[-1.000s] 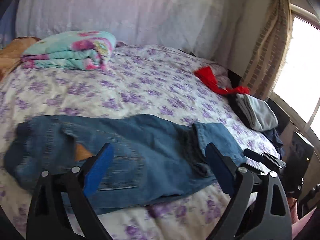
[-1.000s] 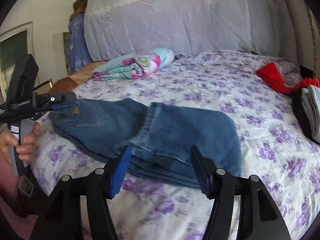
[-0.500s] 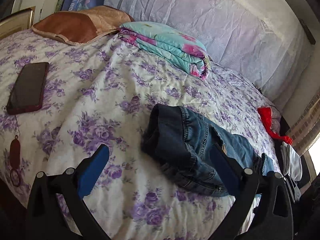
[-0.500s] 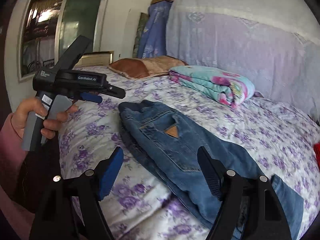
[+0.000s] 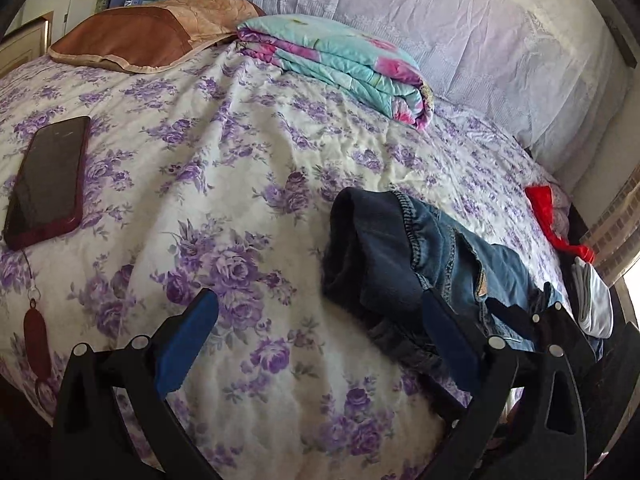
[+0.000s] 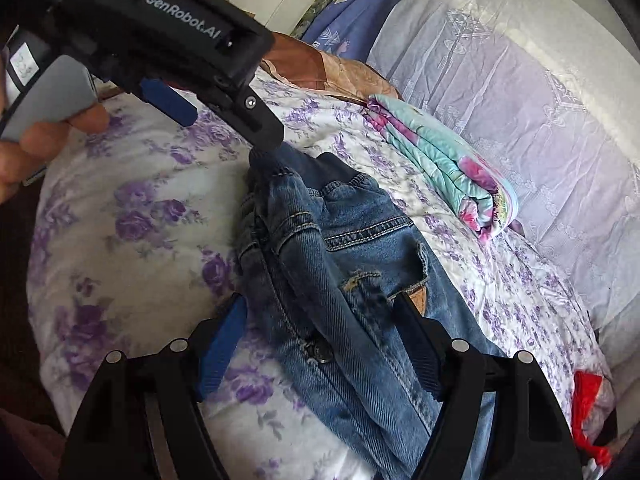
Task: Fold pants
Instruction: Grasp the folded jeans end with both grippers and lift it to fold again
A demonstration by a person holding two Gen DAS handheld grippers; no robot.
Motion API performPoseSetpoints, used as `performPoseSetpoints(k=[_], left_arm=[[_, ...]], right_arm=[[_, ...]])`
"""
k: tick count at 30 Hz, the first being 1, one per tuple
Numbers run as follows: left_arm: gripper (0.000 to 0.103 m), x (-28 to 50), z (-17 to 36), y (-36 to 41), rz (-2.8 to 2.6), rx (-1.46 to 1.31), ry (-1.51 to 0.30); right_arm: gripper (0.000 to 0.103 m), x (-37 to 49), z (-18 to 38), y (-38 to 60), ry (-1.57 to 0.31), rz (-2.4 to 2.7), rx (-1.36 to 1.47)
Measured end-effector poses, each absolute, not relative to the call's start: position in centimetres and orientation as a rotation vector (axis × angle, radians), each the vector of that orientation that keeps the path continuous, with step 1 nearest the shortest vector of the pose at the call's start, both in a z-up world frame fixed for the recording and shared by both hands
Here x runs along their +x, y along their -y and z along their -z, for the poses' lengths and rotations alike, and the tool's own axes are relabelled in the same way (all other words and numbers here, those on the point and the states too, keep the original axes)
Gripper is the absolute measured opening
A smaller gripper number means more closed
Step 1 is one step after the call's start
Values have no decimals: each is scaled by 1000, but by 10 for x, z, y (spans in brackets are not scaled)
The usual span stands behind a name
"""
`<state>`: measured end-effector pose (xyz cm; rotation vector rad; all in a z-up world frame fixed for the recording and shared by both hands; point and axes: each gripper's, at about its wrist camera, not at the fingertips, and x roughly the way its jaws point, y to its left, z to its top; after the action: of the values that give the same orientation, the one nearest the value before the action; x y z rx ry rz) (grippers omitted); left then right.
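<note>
Blue jeans [image 5: 404,264] lie folded lengthwise on the purple-flowered bed sheet [image 5: 224,184], waistband toward the left. My left gripper [image 5: 316,332] is open over bare sheet, its right finger at the dark waistband corner. In the right wrist view a hand holds the left gripper [image 6: 230,128] with one fingertip against the waistband corner of the jeans [image 6: 340,264]. My right gripper [image 6: 320,342] stands open astride the waist near the back pocket. Denim lies between its blue pads, which do not press on it.
A dark phone [image 5: 48,176] with a strap lies on the sheet at the left. A brown pillow [image 5: 140,36] and a folded floral blanket [image 5: 340,64] sit at the far side. A red garment [image 5: 548,216] and folded grey clothes [image 5: 596,300] lie at the right.
Both grippers have swung left along the jeans from the leg end to the waistband. The left one now looks past the waist at bare sheet, and the right one has rolled and come in close.
</note>
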<state>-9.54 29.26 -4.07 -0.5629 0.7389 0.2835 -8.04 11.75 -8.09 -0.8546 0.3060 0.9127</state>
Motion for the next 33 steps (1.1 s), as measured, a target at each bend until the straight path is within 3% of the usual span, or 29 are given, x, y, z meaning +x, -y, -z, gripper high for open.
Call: performPoseSetpoints(k=[7, 12, 17, 24, 33], left_arm=[[98, -86, 42, -293, -263, -555, -762], [99, -83, 44, -297, -208, -627, -765], [99, -85, 44, -304, -70, -778, -737], [98, -76, 56, -303, 201, -1050, -718], [99, -52, 70, -294, 255, -1117, -773]], right_arm=[[74, -69, 84, -123, -323, -896, -824], [53, -66, 84, -120, -309, -895, -794], [41, -57, 74, -108, -327, -925, -679], [39, -52, 66, -100, -332, -945, -607], [39, -48, 59, -93, -331, -958, -550]])
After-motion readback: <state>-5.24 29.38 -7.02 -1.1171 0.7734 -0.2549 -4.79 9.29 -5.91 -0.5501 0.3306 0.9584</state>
